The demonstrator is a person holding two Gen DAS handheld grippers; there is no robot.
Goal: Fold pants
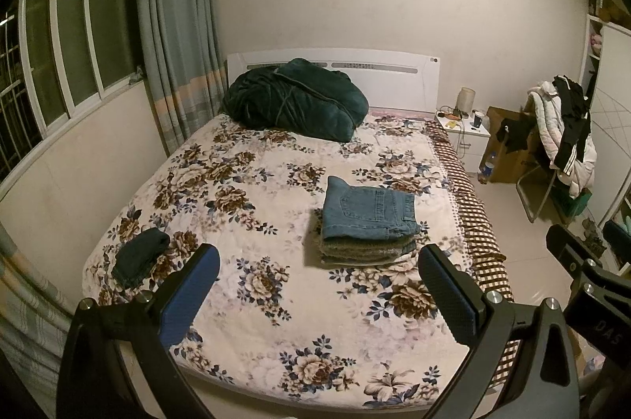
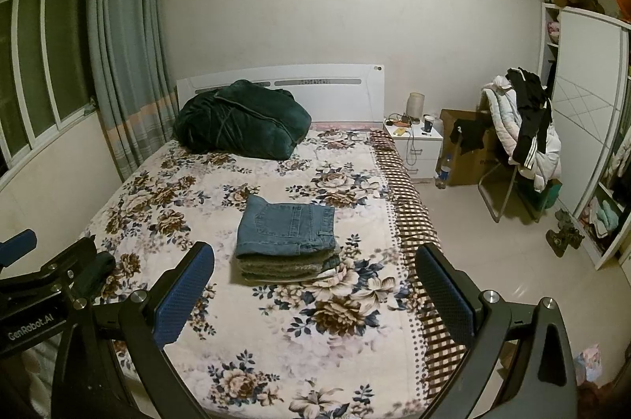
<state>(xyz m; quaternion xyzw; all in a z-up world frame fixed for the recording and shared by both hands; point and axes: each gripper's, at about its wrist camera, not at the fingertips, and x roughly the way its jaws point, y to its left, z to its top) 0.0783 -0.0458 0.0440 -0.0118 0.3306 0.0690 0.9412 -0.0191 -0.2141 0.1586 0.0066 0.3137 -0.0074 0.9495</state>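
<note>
Folded blue jeans (image 1: 368,212) lie on top of a stack of folded clothes (image 1: 366,250) in the middle of the bed; they also show in the right wrist view (image 2: 288,229). A small dark folded garment (image 1: 140,255) lies near the bed's left edge, partly hidden in the right wrist view (image 2: 98,271). My left gripper (image 1: 319,285) is open and empty, held above the foot of the bed, well short of the stack. My right gripper (image 2: 315,285) is open and empty, beside the left one.
The bed (image 1: 276,320) has a floral cover. A dark green quilt (image 1: 294,99) is bundled at the headboard. A white nightstand (image 1: 463,133), a box, and a chair piled with clothes (image 1: 560,131) stand right of the bed. A wardrobe (image 2: 587,127) lines the right wall.
</note>
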